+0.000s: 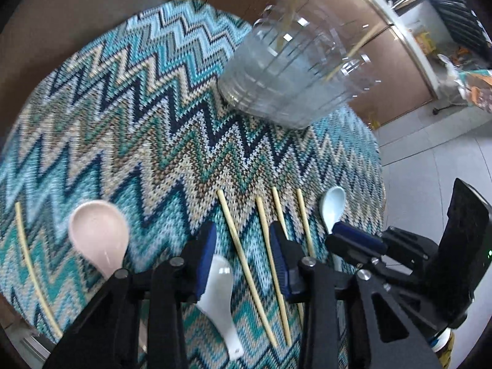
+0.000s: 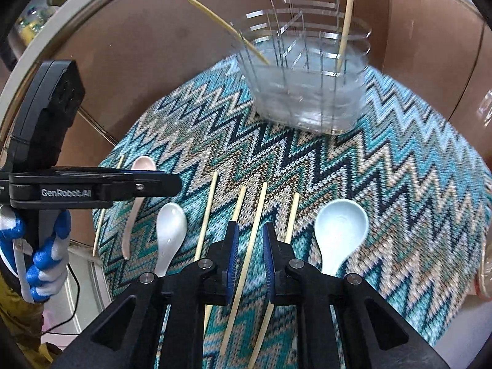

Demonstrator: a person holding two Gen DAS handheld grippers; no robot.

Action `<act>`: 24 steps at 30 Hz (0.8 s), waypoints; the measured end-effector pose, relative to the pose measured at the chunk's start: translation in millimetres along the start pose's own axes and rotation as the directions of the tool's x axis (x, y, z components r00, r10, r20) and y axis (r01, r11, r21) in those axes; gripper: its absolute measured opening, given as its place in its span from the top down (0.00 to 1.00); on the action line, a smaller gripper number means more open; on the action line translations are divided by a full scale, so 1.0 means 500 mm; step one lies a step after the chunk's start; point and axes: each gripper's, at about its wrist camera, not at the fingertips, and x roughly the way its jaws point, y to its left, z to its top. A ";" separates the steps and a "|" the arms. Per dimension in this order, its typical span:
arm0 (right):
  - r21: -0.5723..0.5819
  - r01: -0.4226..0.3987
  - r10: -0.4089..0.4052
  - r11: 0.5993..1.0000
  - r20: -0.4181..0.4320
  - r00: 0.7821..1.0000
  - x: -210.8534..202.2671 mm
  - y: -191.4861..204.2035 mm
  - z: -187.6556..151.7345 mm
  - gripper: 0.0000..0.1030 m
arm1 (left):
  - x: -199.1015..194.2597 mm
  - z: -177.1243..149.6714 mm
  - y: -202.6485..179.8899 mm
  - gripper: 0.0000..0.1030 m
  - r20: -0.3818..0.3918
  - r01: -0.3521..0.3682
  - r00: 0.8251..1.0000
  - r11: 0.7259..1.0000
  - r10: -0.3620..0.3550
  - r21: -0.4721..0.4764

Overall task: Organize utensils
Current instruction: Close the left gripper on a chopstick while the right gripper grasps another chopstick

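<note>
A clear plastic utensil holder [image 2: 307, 70] stands at the far side of the zigzag mat [image 2: 384, 160] with two chopsticks [image 2: 346, 21] in it; it also shows in the left wrist view [image 1: 295, 70]. Several chopsticks lie on the mat, with a pink spoon [image 1: 98, 233], a white spoon [image 1: 218, 295] and a pale blue spoon [image 2: 338, 230]. My left gripper [image 1: 243, 243] is open above the white spoon and a chopstick [image 1: 243, 261]. My right gripper [image 2: 249, 240] is partly open, its pads on either side of one chopstick [image 2: 246, 264], not clamped.
The mat covers a round brown table [image 2: 138, 61] with a metal rim. The right gripper's body [image 1: 430, 261] sits at the right of the left wrist view, over the pale blue spoon [image 1: 332, 206]. The left gripper's body [image 2: 61, 184] is at left. White floor lies beyond the table edge.
</note>
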 end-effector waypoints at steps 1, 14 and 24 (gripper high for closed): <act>0.001 -0.003 0.003 1.000 -0.014 1.000 0.015 -0.004 0.007 0.86 | 0.012 0.007 0.000 0.73 -0.013 -0.001 1.000 1.000 0.001 -0.009; -0.008 -0.029 0.028 1.000 -0.118 0.993 0.125 -0.024 0.049 0.88 | 0.108 0.040 0.005 0.84 -0.120 -0.056 0.992 0.996 0.047 -0.074; -0.016 0.000 -0.002 1.000 -0.152 0.988 0.172 -0.019 0.056 0.92 | 0.141 0.046 -0.019 0.94 -0.113 -0.088 0.990 0.992 0.078 -0.088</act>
